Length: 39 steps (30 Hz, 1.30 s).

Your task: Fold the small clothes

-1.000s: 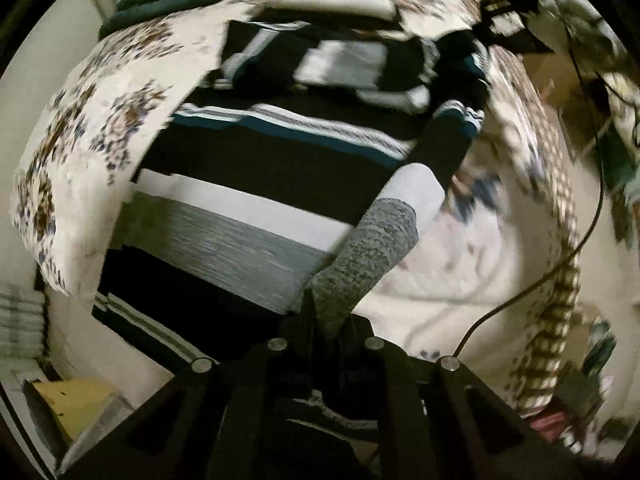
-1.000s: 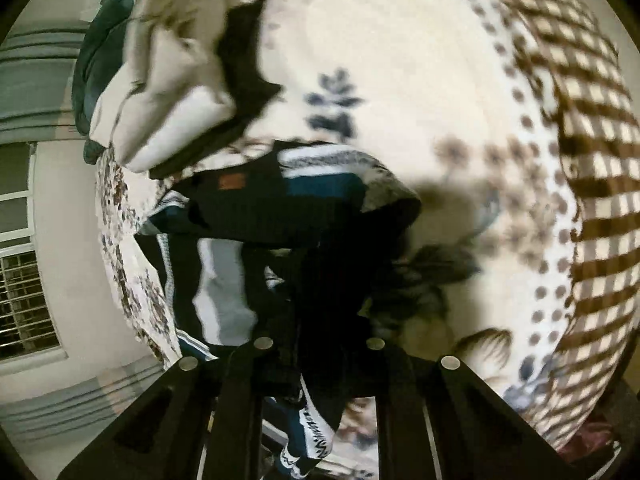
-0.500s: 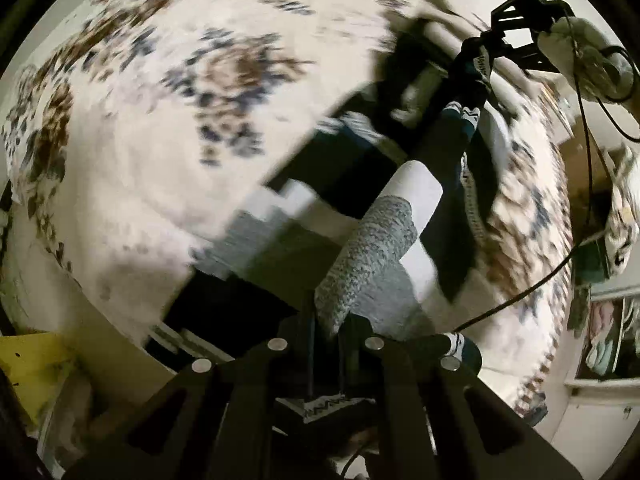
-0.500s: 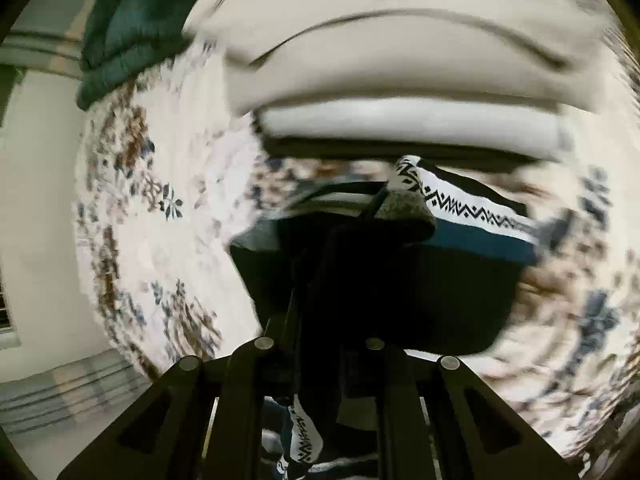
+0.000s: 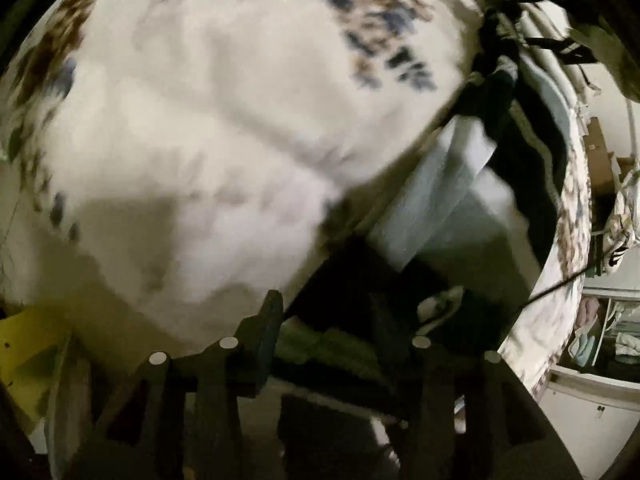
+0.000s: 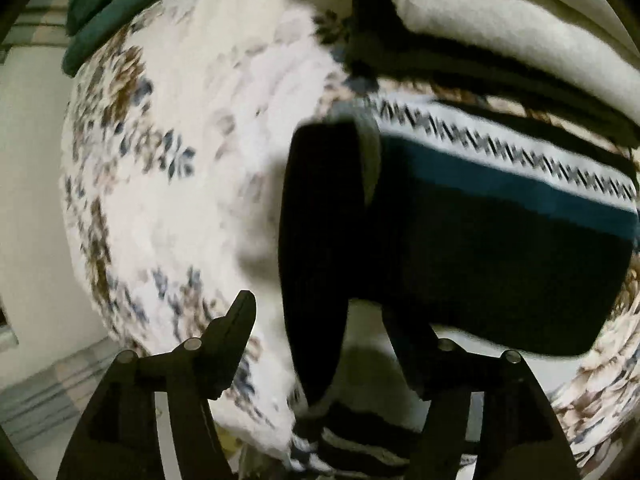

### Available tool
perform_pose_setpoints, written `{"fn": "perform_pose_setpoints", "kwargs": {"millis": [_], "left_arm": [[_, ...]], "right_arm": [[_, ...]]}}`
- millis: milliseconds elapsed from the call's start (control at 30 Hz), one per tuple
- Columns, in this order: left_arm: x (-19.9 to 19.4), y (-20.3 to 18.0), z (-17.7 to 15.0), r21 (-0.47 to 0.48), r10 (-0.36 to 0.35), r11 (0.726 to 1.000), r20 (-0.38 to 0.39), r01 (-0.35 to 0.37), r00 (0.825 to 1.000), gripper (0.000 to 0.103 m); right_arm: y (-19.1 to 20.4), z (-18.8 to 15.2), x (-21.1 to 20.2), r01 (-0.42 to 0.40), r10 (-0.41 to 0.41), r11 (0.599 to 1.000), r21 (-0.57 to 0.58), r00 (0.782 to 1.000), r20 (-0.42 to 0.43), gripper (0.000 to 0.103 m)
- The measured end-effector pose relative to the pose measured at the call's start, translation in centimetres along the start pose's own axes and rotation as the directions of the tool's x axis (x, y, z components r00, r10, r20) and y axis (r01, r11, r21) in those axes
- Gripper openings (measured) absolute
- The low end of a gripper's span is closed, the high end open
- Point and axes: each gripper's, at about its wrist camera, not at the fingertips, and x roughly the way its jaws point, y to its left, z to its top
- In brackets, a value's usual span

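Striped sweater (image 6: 480,240) is being laid folded on the floral bedspread (image 6: 200,200), beside the cream folded stack (image 6: 500,52), likely to finish the fold. Right gripper (image 6: 320,320) and left gripper (image 5: 328,320) are being opened, fabric lying loose between the jaws.

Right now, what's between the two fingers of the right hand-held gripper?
In the right wrist view, the black sleeve of the striped sweater hangs between the opening fingers of the right hand-held gripper, over the flowery bedspread.
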Motion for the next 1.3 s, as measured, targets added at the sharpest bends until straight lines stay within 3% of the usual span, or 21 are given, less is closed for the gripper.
{"fn": "perform_pose_setpoints", "kwargs": {"millis": [67, 200, 367, 467, 567, 633, 667, 700, 867, 1000, 1100, 1233, 1267, 1300], "left_arm": [[-0.6, 1.4, -0.5, -0.022, 0.008, 1.0, -0.015, -0.008, 1.0, 0.04], [-2.0, 3.5, -1.1, -0.063, 0.04, 0.997, -0.029, -0.042, 0.999, 0.04], [-3.6, 3.3, -1.1, -0.095, 0.02, 0.995, -0.012, -0.021, 1.0, 0.04], [-2.8, 2.1, -0.6, -0.101, -0.017, 0.995, -0.024, 0.014, 1.0, 0.048], [-0.8, 0.0, -0.3, -0.07, -0.036, 0.997, -0.057, 0.032, 0.998, 0.053], [1.1, -1.3, -0.6, -0.017, 0.002, 1.0, -0.078, -0.004, 0.997, 0.047], [1.9, -1.9, -1.0, 0.024, 0.039, 0.999, -0.081, -0.037, 0.996, 0.024], [2.5, -2.4, -1.2, 0.068, 0.091, 0.994, -0.089, -0.085, 0.992, 0.016], [1.6, -1.2, -1.3, 0.164, 0.191, 0.97, -0.07, -0.178, 0.979, 0.019], [-0.3, 0.4, -0.2, 0.149, 0.265, 0.956, -0.077, -0.251, 0.961, 0.017], [-3.1, 0.2, 1.3, 0.102, 0.244, 0.966, -0.043, -0.238, 0.969, 0.017], [-6.2, -3.4, 4.8, 0.071, 0.119, 0.99, 0.056, -0.122, 0.991, 0.03], [-6.7, -4.6, 6.1, 0.072, 0.08, 0.994, 0.08, -0.085, 0.994, 0.044], [-7.1, -5.8, 7.6, 0.073, 0.045, 0.996, 0.109, -0.053, 0.993, 0.051]], "right_arm": [[-0.5, -1.3, -0.7, -0.027, 0.027, 1.0, -0.002, 0.999, -0.018, 0.076], [-1.9, -5.2, -2.6, -0.075, 0.074, 0.997, -0.014, 0.997, -0.031, 0.079], [-5.3, -12.2, -3.9, -0.093, 0.093, 0.996, -0.014, 0.994, -0.055, 0.082], [-8.0, -17.4, -2.8, -0.054, 0.053, 0.999, -0.007, 0.996, -0.076, 0.082], [-10.9, -23.5, 1.0, -0.057, 0.067, 0.997, 0.06, 0.982, -0.176, 0.083], [-13.0, -28.1, 4.6, -0.057, 0.086, 0.991, 0.122, 0.965, -0.249, 0.083], [-13.6, -29.6, 5.8, -0.048, 0.083, 0.99, 0.134, 0.96, -0.266, 0.083], [-14.4, -31.9, 7.6, -0.034, 0.077, 0.988, 0.151, 0.954, -0.29, 0.083], [-15.3, -38.0, 13.0, 0.021, 0.028, 0.99, 0.136, 0.937, -0.347, 0.082], [-14.5, -40.2, 15.1, 0.057, -0.028, 0.996, 0.064, 0.922, -0.386, 0.082], [-14.1, -40.3, 13.7, 0.019, 0.004, 0.998, 0.059, 0.934, -0.358, 0.083], [-14.6, -38.4, 9.0, -0.054, 0.077, 0.994, 0.099, 0.965, -0.252, 0.082], [-14.9, -37.6, 7.5, -0.068, 0.09, 0.992, 0.107, 0.973, -0.214, 0.082], [-15.3, -36.5, 5.8, -0.087, 0.106, 0.989, 0.116, 0.98, -0.169, 0.082]]}}
